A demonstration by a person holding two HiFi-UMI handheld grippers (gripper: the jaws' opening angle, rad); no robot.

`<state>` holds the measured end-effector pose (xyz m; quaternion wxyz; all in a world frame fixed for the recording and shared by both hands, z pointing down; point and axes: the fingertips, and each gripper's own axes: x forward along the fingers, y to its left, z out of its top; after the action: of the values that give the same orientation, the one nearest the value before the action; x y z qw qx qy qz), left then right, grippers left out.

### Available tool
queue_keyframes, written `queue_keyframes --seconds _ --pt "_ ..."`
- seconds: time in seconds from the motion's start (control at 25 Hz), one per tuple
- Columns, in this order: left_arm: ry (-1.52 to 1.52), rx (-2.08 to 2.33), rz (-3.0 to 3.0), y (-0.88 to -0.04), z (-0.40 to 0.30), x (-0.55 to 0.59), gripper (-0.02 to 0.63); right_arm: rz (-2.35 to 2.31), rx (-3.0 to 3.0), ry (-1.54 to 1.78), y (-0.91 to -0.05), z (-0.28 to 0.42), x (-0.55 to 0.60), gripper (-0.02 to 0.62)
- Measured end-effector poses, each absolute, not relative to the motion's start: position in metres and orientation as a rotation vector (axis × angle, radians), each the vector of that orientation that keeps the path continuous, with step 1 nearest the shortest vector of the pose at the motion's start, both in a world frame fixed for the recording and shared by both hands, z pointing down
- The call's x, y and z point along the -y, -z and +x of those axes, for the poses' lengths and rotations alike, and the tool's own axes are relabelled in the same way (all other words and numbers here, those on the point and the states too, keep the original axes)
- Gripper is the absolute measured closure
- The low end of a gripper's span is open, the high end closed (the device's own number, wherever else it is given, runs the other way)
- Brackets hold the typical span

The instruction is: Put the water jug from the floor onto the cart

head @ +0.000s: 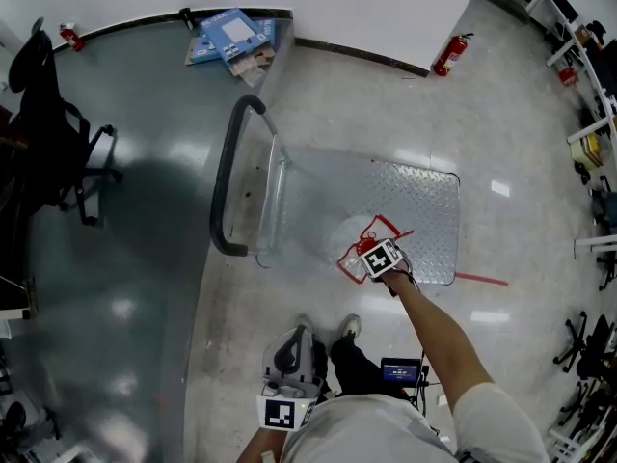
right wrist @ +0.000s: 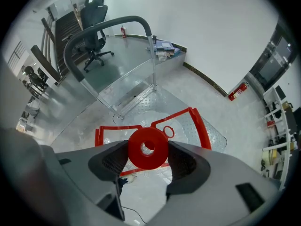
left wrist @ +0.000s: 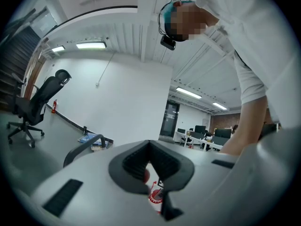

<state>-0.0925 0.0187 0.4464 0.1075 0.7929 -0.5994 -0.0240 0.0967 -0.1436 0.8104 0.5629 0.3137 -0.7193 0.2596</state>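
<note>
- The clear plastic water jug (head: 362, 251) with a round red cap (right wrist: 148, 148) and a red carrying frame (right wrist: 201, 122) sits just below the centre of the head view, over the lower left corner of the cart's deck. I cannot tell whether it rests on the deck or hangs just above it.
- The right gripper (head: 374, 257) is clamped on the red cap, with one jaw pressed to each side of it in the right gripper view (right wrist: 148, 157).
- The person's bare forearm (head: 439, 340) runs from the lower right of the head view up to that gripper.
- The silver diamond-plate platform cart (head: 415, 201) fills the middle of the head view. Its curved dark grey push handle (head: 227, 177) is at its left end.
- The left gripper (head: 289, 353) is at the bottom centre, close to the person's body. Its jaws are closed tip to tip with nothing between them (left wrist: 149, 147).
- A strip of red floor tape (head: 480, 280) lies just right of the cart.
- A red fire extinguisher (head: 449, 56) stands by the wall at the upper right.
- Blue and white flat boxes (head: 231, 39) lie at the upper centre left.
- A black office chair (head: 48, 123) stands at the far left.
</note>
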Motion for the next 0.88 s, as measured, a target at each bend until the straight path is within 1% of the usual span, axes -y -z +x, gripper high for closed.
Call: queue_keyframes --seconds 0.56,0.88 --pt "0.066 1.781 2.344 -0.449 -0.096 -0.001 0.607 0.757 1.711 -0.608 -0.813 0.099 0.149 0.324" --pt "0.073 1.696 2.437 -0.443 -0.073 0.024 0.607 0.775 1.714 -0.632 -0.814 0.106 0.152 0.324"
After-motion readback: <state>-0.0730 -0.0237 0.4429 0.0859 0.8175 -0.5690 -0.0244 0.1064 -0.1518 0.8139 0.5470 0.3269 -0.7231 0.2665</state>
